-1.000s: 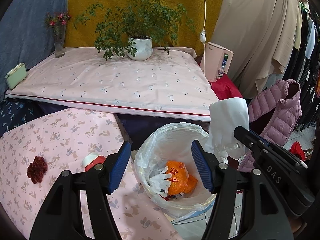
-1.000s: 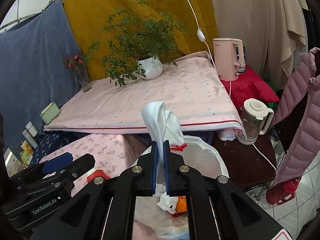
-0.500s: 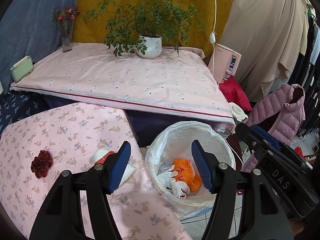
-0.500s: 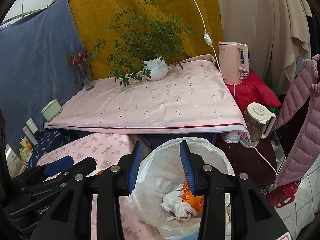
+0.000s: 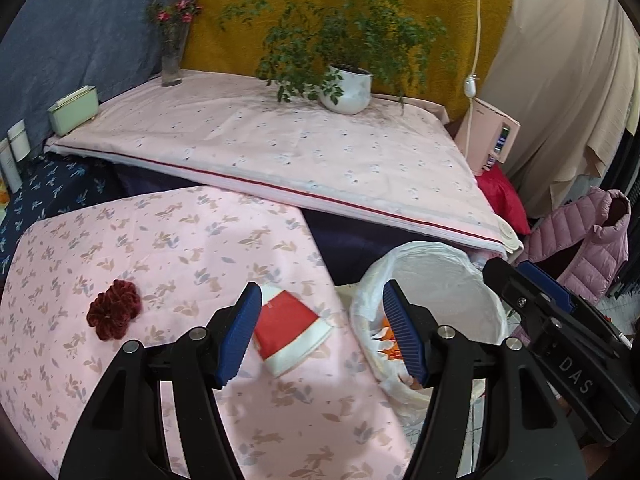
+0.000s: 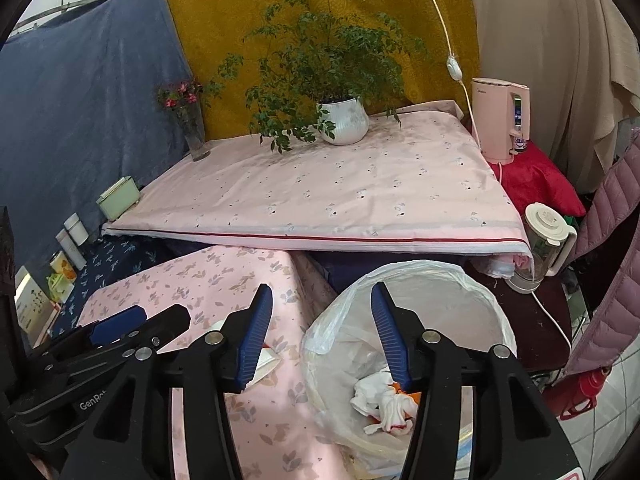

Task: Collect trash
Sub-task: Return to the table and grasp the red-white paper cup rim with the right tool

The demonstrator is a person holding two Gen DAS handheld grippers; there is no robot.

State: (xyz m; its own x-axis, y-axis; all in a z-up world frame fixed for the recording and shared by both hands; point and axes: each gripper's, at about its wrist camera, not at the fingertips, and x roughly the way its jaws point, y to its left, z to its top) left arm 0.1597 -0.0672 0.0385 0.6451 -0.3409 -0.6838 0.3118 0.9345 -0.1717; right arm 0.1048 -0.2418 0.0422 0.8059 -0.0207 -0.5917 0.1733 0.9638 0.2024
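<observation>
A white-lined trash bin (image 5: 460, 276) stands by the right edge of the low table with the pink leaf-print cloth (image 5: 168, 248). Inside it lie orange trash (image 5: 390, 346) and a crumpled white cloth (image 6: 384, 400). A red and white folded packet (image 5: 288, 328) and a dark red fabric flower (image 5: 114, 314) rest on the cloth. My left gripper (image 5: 320, 300) is open above the packet, with nothing between its pads. My right gripper (image 6: 320, 296) hangs over the bin's left rim (image 6: 440, 276), jaws opening and empty. The left gripper (image 6: 116, 324) shows at the lower left of the right wrist view.
Behind is a raised platform with a pink sheet (image 6: 340, 196), bearing a potted plant (image 6: 344, 120), a flower vase (image 6: 192, 128) and a green box (image 6: 118, 198). To the right are a pink kettle (image 6: 500, 120), a blender jug (image 6: 544, 248), a pink jacket (image 5: 592, 248) and a red bottle (image 6: 580, 392).
The right gripper, shut on a white cloth a second ago, has opened, and the cloth now lies in the bin. Both grippers have shifted left toward the low table.
</observation>
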